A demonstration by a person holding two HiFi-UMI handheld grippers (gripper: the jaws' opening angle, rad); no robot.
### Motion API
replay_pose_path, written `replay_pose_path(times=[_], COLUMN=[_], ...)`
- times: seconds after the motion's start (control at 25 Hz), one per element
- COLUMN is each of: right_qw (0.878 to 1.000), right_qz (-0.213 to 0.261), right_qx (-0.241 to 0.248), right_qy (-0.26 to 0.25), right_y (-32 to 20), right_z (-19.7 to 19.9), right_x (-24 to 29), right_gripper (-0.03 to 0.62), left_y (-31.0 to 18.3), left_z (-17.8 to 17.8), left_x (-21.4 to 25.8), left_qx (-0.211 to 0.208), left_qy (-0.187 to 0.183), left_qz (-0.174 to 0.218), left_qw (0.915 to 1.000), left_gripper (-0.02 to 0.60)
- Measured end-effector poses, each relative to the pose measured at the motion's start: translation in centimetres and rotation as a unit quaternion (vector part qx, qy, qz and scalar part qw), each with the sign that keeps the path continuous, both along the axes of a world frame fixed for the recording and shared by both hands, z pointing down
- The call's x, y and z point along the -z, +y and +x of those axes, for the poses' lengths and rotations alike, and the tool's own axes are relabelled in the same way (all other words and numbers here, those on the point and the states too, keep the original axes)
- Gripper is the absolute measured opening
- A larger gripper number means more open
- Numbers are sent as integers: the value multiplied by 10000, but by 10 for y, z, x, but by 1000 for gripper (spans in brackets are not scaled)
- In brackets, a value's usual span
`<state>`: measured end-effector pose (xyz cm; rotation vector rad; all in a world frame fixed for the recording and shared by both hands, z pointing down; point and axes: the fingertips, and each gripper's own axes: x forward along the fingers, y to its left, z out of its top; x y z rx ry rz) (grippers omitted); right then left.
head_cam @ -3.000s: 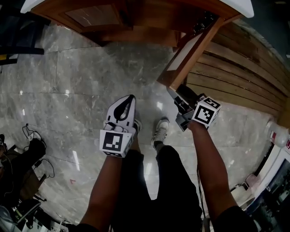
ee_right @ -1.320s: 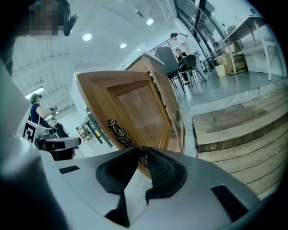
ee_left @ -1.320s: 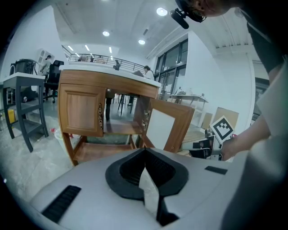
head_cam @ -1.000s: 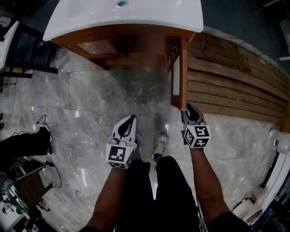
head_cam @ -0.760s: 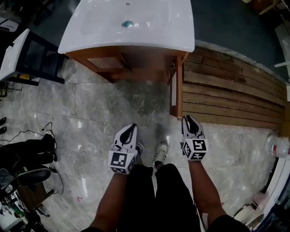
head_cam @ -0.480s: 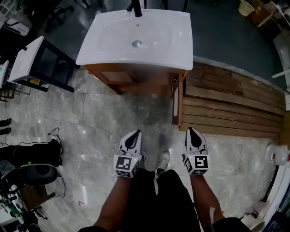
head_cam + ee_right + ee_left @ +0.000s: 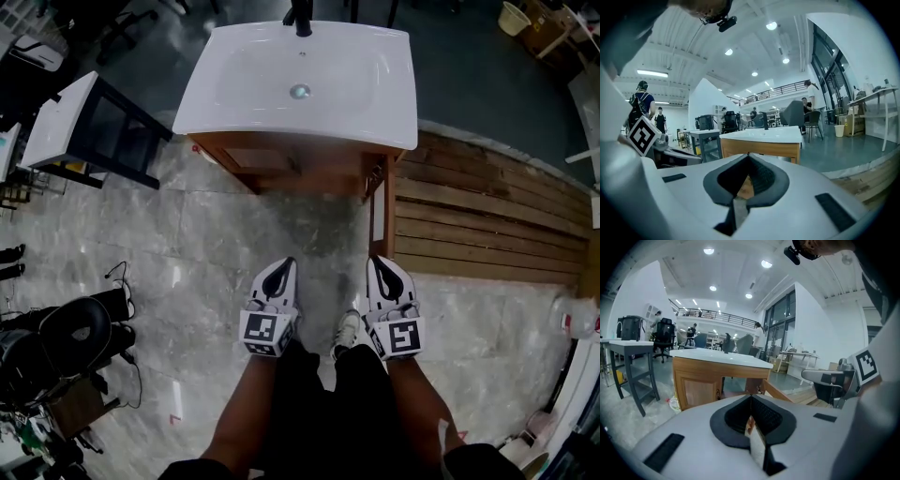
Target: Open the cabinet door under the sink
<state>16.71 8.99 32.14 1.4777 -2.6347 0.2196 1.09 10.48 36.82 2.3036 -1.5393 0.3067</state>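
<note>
Door (image 7: 387, 217) under the sink (image 7: 300, 84) stands wide open. It is hinged at the right front corner of the wooden cabinet (image 7: 281, 167) and juts straight out from the cabinet front toward the person, seen edge-on from the head view. The panel (image 7: 261, 157) on the left half of the cabinet front looks shut and flush, though the steep angle makes that hard to be sure of. A black tap (image 7: 302, 17) rises at the back edge of the sink, above the cabinet.

Both grippers are held out in front of the cabinet, side by side and pointing at it. The left gripper (image 7: 285, 263) is opposite the cabinet's middle, over the grey marble floor (image 7: 216, 234). Its jaws are closed together with nothing between them. The right gripper (image 7: 378, 262) lines up with the free end of the open door in the head view, but its own view shows the cabinet well ahead, so it touches nothing. Its jaws are also pressed together and empty. A shoe (image 7: 349, 328) shows between the two grippers, farther from the cabinet than their tips.

Wooden planks (image 7: 487, 216) lie to the right of the cabinet. A black-framed table (image 7: 75, 122) with a white top stands to the left of the cabinet.
</note>
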Motion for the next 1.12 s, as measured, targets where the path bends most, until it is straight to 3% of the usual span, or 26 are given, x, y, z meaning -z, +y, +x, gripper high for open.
replay_pose_path(times=[0.52,0.76,1.12], right_qw=[9998,9986,9979], right_qz=[25,247,134], right_qx=[167,322,432], right_qy=[-135,-345,-457], right_y=[-74,-101,-146], right_z=[-83,-117,-158], right_x=[-50,-67,-121], right_gripper=[25,25,25], left_y=[-77,-109,-155], left_z=[-52,-59,-81], left_x=[-42,-89,-151], left_qx=[-217,-535,-502], left_qy=[55,-76,122], left_qz=[-11,8,-49], left_qw=[9997,9985,9987], left_gripper=[23,23,23])
